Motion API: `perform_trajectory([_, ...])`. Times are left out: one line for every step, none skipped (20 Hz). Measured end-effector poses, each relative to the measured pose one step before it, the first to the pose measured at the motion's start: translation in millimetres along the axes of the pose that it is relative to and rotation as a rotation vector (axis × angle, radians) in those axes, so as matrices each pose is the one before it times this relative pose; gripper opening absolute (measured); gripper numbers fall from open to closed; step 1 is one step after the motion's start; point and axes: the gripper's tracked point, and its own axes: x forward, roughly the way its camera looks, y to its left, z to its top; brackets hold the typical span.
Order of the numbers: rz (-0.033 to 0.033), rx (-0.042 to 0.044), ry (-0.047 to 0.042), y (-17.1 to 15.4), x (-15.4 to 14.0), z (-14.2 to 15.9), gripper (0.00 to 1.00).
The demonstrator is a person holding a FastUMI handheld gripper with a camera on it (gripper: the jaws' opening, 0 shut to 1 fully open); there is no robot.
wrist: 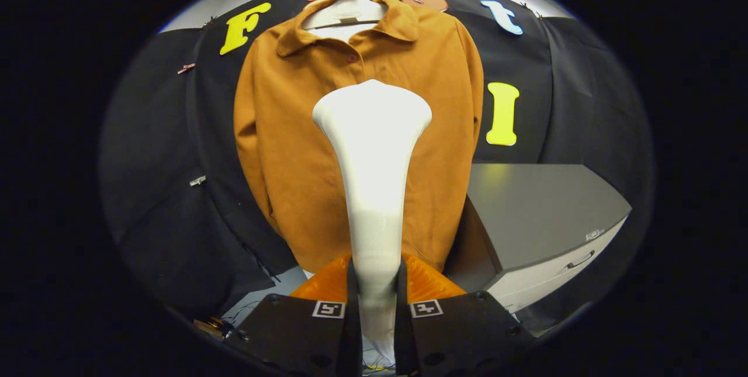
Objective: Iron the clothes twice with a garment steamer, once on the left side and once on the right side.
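The tool point(374, 301) is closed down to a narrow gap, both black fingers point(350, 295) clamped on the slim handle of the white plastic garment steamer point(373, 155). The steamer rises from between the fingers at lower centre, and its flared head stands in front of the mustard-brown collared button-front jacket point(292, 149) at the frame's centre; contact between the two cannot be judged. The jacket hangs on a white hanger point(345, 11) at upper centre, front closed, sleeves down. At right stands a grey cabinet with a white drawer front point(543, 207), its drawer shut.
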Motion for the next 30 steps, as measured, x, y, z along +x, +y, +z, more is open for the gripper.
perform_trajectory([0.007, -0.00817, -0.01573, 8.86, 0.0, 6.66, 0.25])
perform_trajectory([0.00599, -0.01037, -0.01349, 8.12, 0.01, 6.88, 0.25])
perform_trajectory([0.00445, -0.01007, -0.01629, 8.22, 1.14, 6.61, 0.25])
perform_trajectory([0.00509, -0.01019, -0.01475, 8.41, 1.48, 7.29, 0.25])
perform_trajectory([0.00442, -0.00729, -0.01537, 7.87, 1.48, 5.84, 0.25])
perform_trajectory([0.00445, -0.00714, -0.01177, 7.6, 1.67, 6.11, 0.25])
perform_trajectory([0.00299, -0.00297, -0.00998, 7.87, 2.17, 4.72, 0.25])
perform_trajectory([0.00262, -0.00541, -0.01031, 7.53, 2.69, 5.35, 0.25])
perform_trajectory([-0.00152, -0.0053, -0.00956, 6.06, 3.03, 4.99, 0.25])
perform_trajectory([-0.0027, -0.0052, -0.00772, 5.31, 3.94, 3.94, 0.25])
perform_trajectory([-0.0035, -0.00435, -0.00482, 5.69, 4.38, 3.44, 0.25])
perform_trajectory([-0.00373, -0.00336, -0.00269, 4.58, 4.87, 2.66, 0.25])
perform_trajectory([-0.00533, -0.00161, -0.00221, 3.84, 4.51, 2.08, 0.25])
perform_trajectory([-0.00719, -0.00268, -0.00482, 3.45, 5.1, 3.12, 0.25])
perform_trajectory([-0.01215, -0.00409, -0.00427, 1.82, 5.21, 2.09, 0.25])
perform_trajectory([-0.01215, -0.00273, -0.00298, 1.35, 5.12, 1.99, 0.25])
perform_trajectory([-0.01302, -0.00076, -0.00315, 1.96, 5.96, 1.19, 0.25])
perform_trajectory([-0.01126, -0.00466, 0.00069, 1.25, 5.64, 1.39, 0.25])
perform_trajectory([-0.01297, -0.00114, -0.00045, -0.25, 4.93, 0.4, 0.25])
perform_trajectory([-0.01417, -0.00589, 0.00076, -0.24, 4.39, 0.04, 0.25])
perform_trajectory([-0.0145, -0.00079, -0.00082, -1.32, 4.66, -0.58, 0.25])
perform_trajectory([-0.01203, 0.00021, -0.00095, -0.62, 3.87, -1.33, 0.25])
perform_trajectory([-0.00884, -0.00111, 0.0041, -0.12, 4.0, -2.82, 0.25])
perform_trajectory([-0.00502, 0.00051, 0.00782, 0.31, 3.09, -3.85, 0.25])
perform_trajectory([-0.00181, 0.00022, 0.00206, 1.15, 1.84, -2.19, 0.25])
perform_trajectory([-0.00112, -0.00209, 0.0018, 0.59, 2.37, -2.06, 0.25])
perform_trajectory([-0.00009, -0.00314, 0.00352, 0.59, 1.19, -2.52, 0.25])
perform_trajectory([0.00047, -0.00129, 0.004, 1.22, 1.4, -2.62, 0.25])
perform_trajectory([0.00031, -0.00155, 0.00521, -0.35, -0.24, -3.74, 0.25])
perform_trajectory([0.00379, -0.00063, 0.00649, 0.13, 0.91, -3.08, 0.25])
